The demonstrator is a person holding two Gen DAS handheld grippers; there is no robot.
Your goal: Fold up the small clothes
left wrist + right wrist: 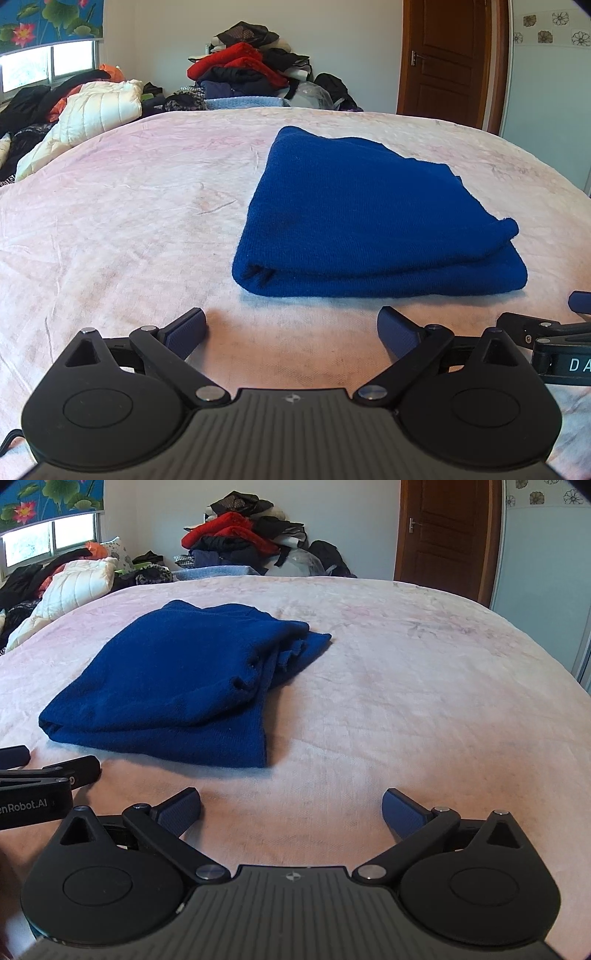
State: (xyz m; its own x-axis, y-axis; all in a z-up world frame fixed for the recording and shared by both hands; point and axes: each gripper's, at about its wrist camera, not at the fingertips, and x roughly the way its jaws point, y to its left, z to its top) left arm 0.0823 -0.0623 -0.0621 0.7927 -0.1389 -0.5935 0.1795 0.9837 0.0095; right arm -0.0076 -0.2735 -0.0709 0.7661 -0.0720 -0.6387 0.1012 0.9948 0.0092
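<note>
One folded blue garment [369,218], two grippers, one clothes pile [247,70], one door [450,59].

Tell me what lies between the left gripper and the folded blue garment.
Nothing: only a bare strip of pink bedcover separates the open left gripper from the blue garment, seen in the left wrist view.

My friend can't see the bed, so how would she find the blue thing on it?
Start at the big pale pink bed. Near its front lies one folded blue garment. It is the only thing on the cover, neatly folded, unlike the messy clothes heap behind the bed.
</note>
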